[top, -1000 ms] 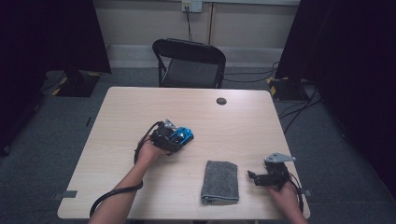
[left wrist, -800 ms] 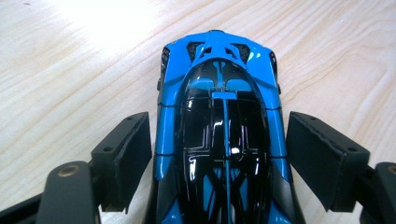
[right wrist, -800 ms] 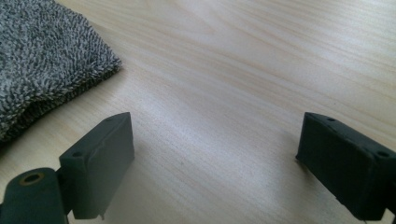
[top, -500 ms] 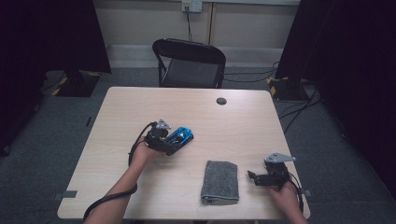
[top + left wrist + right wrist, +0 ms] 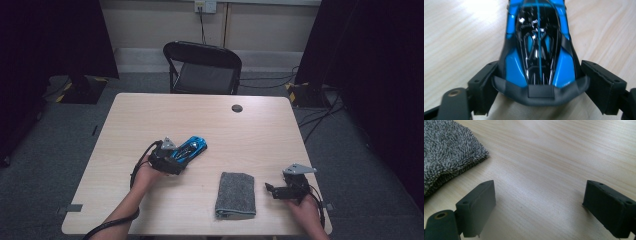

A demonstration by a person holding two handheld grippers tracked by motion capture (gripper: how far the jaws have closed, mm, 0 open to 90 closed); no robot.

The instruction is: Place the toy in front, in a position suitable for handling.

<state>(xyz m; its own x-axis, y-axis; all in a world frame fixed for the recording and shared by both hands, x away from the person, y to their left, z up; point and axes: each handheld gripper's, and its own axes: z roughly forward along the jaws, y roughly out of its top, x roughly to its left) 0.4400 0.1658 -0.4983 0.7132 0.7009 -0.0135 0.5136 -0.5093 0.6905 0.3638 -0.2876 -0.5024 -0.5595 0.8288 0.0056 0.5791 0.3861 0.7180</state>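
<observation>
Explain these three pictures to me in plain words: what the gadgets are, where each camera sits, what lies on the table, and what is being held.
No robot here: a person sits at a wooden table with a hand-held two-jaw gripper in each hand. The high view looks down from above; the forearms come in at the bottom.

The other two pictures come from small cameras riding on the grippers, looking along their black jaws.

The left gripper has a blue and black toy car between its jaws. Those jaws have just been opening, and small gaps show on both sides, so the car seems released rather than squeezed, resting on the table.

The right gripper is open over bare wood, holding nothing. Beside it lies a folded grey cloth. A small dark disc sits near the far edge, with a black chair behind.
</observation>
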